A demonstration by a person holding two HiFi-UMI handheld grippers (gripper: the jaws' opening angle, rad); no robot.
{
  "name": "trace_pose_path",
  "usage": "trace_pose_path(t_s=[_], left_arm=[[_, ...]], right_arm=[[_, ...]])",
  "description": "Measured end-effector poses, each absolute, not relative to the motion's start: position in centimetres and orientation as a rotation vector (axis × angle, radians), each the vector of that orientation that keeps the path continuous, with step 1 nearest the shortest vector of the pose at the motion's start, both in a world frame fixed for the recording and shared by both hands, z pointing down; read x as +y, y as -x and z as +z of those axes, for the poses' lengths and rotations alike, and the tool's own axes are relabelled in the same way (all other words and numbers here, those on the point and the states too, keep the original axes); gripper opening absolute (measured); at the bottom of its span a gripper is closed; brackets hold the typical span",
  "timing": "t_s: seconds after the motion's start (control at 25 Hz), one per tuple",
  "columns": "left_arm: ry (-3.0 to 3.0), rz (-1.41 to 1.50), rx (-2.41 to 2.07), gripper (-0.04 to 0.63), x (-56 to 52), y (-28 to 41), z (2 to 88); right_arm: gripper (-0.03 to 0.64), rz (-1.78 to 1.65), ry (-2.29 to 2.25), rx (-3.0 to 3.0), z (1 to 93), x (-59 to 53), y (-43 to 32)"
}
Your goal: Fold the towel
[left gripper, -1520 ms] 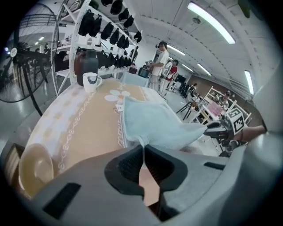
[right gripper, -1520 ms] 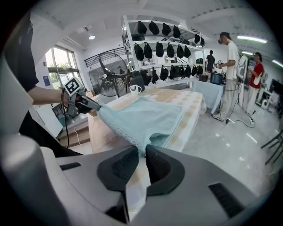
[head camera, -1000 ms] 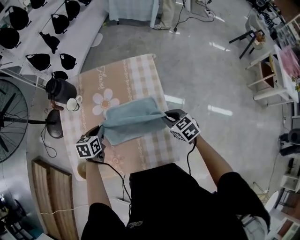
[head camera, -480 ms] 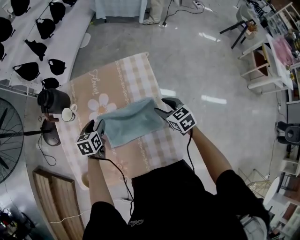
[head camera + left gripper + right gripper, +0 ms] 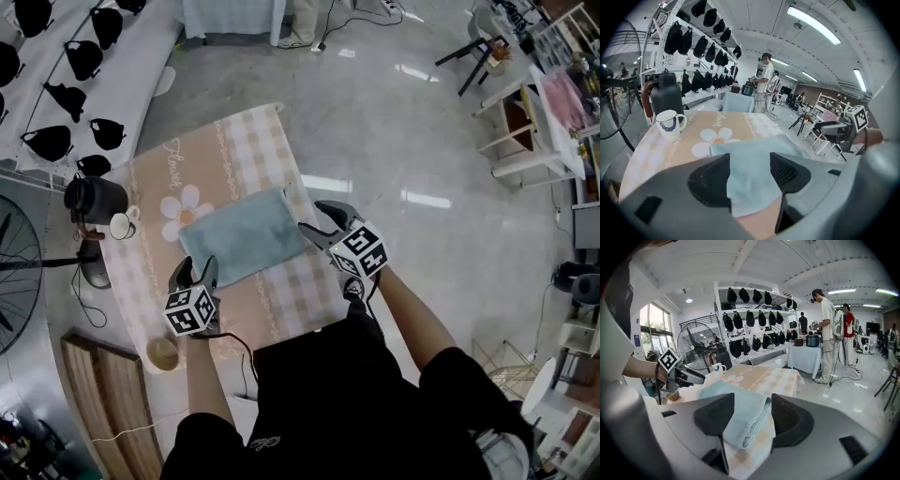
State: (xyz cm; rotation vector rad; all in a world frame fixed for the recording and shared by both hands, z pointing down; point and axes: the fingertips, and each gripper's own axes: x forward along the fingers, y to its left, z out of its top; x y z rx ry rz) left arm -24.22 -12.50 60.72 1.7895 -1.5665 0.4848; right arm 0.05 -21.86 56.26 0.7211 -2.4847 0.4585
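The folded light-blue towel (image 5: 242, 234) lies flat on the checked tablecloth (image 5: 246, 150). The left gripper (image 5: 194, 271) and right gripper (image 5: 314, 218) have just been opening. Their jaws stand apart around the towel's near corners without pressing.

Black shirt (image 5: 337, 403); grey left tool (image 5: 192, 273) and right tool (image 5: 319, 221) bear black-and-white marker cubes (image 5: 190, 311).

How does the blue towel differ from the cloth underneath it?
The towel is plain pale blue; the tablecloth is peach and white checks with a daisy print. The towel is folded into layers, while the tablecloth is spread out as one sheet. The towel is much smaller and lies on top; the tablecloth stretches well beyond it on every side. Both are soft fabric lying flat.
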Motion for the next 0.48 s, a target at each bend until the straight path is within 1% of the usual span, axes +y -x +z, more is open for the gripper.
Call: trace_pose_path(t_s=[0.24,0.48], left_arm=[[-1.803,0.489,-1.630,0.249,-11.3,16.4,58.6],[-1.726,0.408,-1.755,0.249,-8.5,6.8,56.1]], right_arm=[[0.225,0.411,-0.623,-2.588,53.8,-20.7,-4.5],[0.225,0.336,-0.479,-2.678,51.3,-18.4,-11.0]])
